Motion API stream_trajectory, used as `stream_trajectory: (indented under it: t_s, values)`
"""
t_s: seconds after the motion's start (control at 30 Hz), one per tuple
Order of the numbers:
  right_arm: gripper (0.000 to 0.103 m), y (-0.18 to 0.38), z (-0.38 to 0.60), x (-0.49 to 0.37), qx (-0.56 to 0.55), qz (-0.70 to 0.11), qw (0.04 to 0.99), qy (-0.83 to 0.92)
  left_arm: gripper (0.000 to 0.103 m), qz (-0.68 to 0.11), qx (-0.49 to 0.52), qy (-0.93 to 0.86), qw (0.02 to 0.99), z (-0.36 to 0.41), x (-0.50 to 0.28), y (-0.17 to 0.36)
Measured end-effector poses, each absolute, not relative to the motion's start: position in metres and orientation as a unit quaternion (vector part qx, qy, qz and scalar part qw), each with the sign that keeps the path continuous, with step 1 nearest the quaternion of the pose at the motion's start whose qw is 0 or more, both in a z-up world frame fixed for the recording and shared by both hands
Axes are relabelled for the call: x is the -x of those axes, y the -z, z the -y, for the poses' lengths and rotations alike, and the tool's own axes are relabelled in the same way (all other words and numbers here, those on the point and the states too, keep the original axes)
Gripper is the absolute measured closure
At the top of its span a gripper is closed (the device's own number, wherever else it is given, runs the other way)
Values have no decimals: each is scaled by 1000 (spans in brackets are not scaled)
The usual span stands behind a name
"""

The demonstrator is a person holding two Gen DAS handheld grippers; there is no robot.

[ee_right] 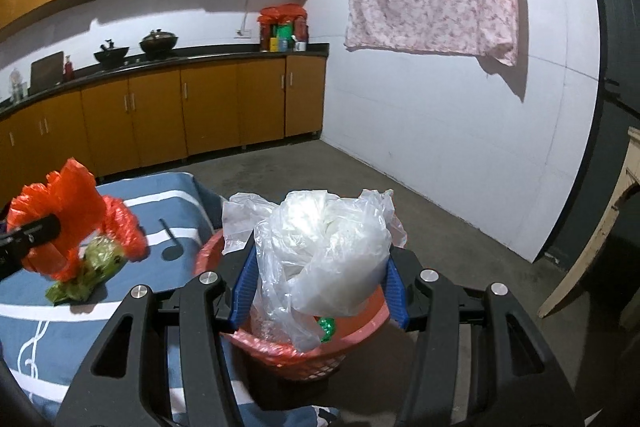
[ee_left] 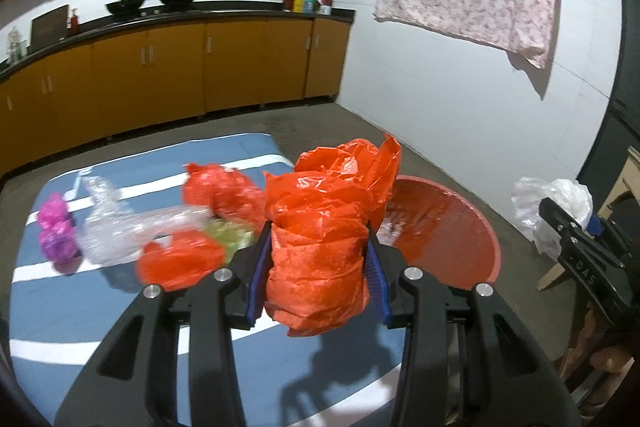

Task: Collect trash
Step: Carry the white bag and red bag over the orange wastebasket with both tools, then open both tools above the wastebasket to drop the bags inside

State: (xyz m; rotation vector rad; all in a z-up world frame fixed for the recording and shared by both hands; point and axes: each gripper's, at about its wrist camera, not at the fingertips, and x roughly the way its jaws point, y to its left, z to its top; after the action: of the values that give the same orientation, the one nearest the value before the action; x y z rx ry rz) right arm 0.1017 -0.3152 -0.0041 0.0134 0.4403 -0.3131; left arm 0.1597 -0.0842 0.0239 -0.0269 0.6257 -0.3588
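Left gripper [ee_left: 316, 267] is clamping a crumpled orange plastic bag [ee_left: 320, 227] between its blue pads [ee_left: 256, 279], holding it above the blue striped mat [ee_left: 100, 327], just beside the red basket [ee_left: 460, 227]. Right gripper [ee_right: 320, 287] is gripping a white plastic bag [ee_right: 328, 247] directly over the red basket's rim [ee_right: 360, 331]. Further trash is lying on the mat: a pink bag [ee_left: 56, 227], clear crumpled plastic [ee_left: 120, 223] and more orange bags [ee_left: 180, 259], blurred in the left wrist view.

Crumpled orange bag [ee_left: 320, 247] held aloft; white bag [ee_right: 328, 251] above red basket [ee_right: 360, 331]; loose trash [ee_left: 120, 227] on mat.
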Motion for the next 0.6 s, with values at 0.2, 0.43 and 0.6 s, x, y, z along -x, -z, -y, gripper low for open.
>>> stream_trajectory:
  t_s: [0.2, 0.43, 0.6]
  values:
    - [49, 10, 330, -115, -20, -220, 962, 163, 61, -322, 9, 208, 923, 118, -184, -10]
    - [49, 21, 352, -132, -46, -224, 958, 175, 61, -334, -4, 244, 911, 156, -213, 8]
    - [49, 28, 364, -144, -66, -226, 955, 181, 61, -337, -11, 258, 905, 179, -230, 17]
